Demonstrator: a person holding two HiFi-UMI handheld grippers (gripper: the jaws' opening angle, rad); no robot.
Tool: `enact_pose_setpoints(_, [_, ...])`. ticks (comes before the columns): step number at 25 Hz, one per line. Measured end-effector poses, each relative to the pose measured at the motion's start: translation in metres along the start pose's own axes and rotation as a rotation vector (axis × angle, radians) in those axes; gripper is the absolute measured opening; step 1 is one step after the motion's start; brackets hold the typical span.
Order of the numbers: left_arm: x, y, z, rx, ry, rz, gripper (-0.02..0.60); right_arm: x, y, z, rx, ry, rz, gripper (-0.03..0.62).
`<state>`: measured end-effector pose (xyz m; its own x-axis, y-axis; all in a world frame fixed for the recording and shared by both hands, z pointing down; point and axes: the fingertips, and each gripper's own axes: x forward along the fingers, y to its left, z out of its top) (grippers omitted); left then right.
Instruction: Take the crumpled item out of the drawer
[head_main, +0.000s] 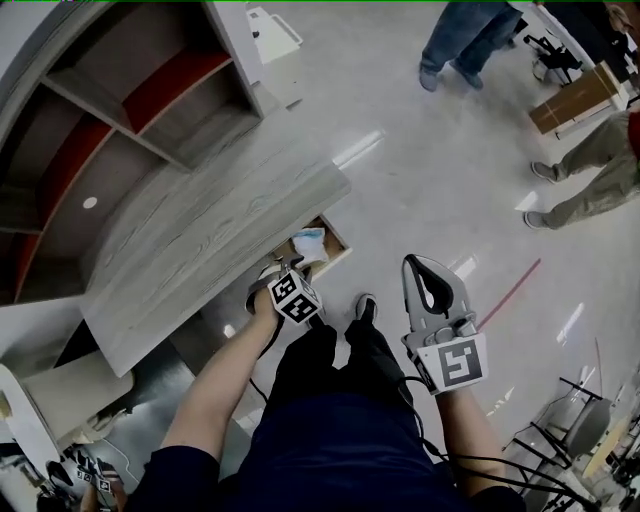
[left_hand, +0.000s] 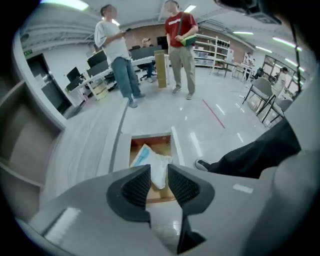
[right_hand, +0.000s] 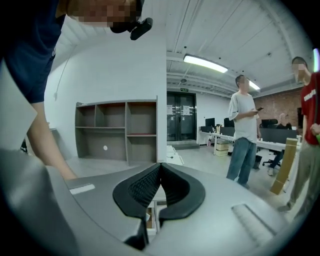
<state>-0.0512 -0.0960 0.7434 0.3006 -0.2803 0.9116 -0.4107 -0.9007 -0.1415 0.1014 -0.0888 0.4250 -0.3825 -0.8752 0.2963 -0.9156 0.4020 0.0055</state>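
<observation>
The crumpled item (head_main: 308, 241), a white wad with a blue patch, lies in the open wooden drawer (head_main: 339, 252) under the grey desk top. My left gripper (head_main: 278, 270) hovers just in front of the drawer. In the left gripper view, my left gripper (left_hand: 159, 171) is open by a narrow gap, and the crumpled item (left_hand: 150, 159) shows through that gap inside the drawer (left_hand: 175, 146); I see no grip on it. My right gripper (head_main: 416, 264) is held off to the right above the floor. In its own view my right gripper (right_hand: 159, 168) is shut on nothing.
The grey desk top (head_main: 200, 240) overhangs the drawer on the left, with a shelf unit (head_main: 130, 110) behind it. My own leg and shoe (head_main: 364, 305) stand right of the drawer. Two people (left_hand: 150, 50) stand on the glossy floor beyond.
</observation>
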Motion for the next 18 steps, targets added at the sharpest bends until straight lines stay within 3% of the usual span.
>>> enact_pose_setpoints(7, [0.059, -0.005, -0.010, -0.048, 0.117, -0.028, 0.089, 0.008, -0.032, -0.038, 0.098, 0.066, 0.014, 0.006])
enact_pose_setpoints(14, [0.094, -0.006, -0.021, -0.045, 0.214, -0.095, 0.090, 0.008, -0.053, -0.076, 0.193, 0.126, -0.020, 0.006])
enact_pose_setpoints(18, [0.105, -0.011, -0.026, -0.004, 0.273, -0.127, 0.089, 0.010, -0.063, -0.085, 0.227, 0.132, -0.028, 0.006])
